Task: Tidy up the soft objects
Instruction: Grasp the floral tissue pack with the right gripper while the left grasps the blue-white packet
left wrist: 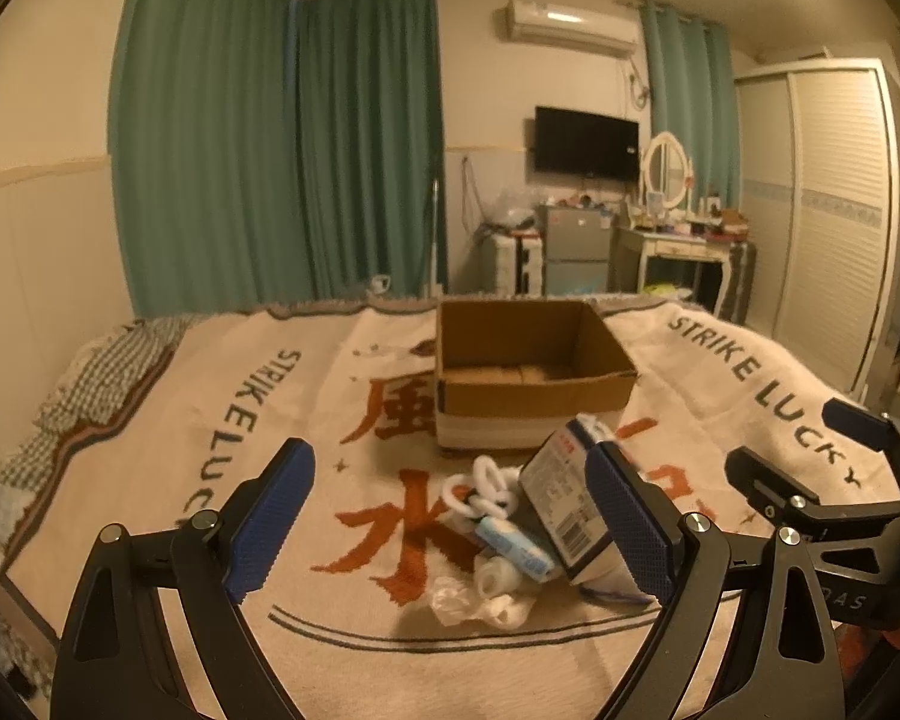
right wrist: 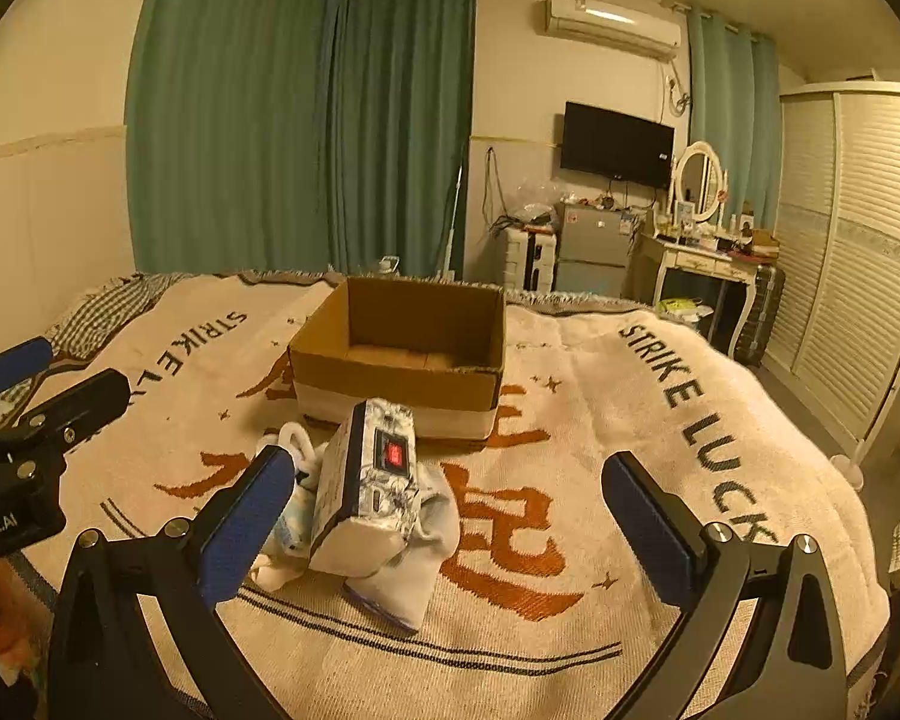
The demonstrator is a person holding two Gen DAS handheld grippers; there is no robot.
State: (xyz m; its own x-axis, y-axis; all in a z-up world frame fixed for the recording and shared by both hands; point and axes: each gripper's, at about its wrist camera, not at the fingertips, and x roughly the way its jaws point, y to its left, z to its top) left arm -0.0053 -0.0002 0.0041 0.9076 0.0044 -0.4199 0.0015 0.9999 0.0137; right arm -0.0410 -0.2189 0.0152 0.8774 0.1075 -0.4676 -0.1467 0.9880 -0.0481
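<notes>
A: Both sets of fingers are spread and empty: left gripper [left wrist: 450,522], right gripper [right wrist: 450,531], hovering over the pile on the bed [left wrist: 210,420].

B: And the tissue pack [right wrist: 369,486]?

A: Leaning on white socks [right wrist: 414,576], just in front of the empty cardboard box [right wrist: 402,354]. Probably light and squashy; pinch its narrow sides, gently.

Soft items heap [left wrist: 510,546] on blanket, empty open cardboard box [left wrist: 528,372] behind

Blanket-covered bed [right wrist: 630,420]: cardboard box [right wrist: 402,360], soft items [left wrist: 498,546].
</notes>
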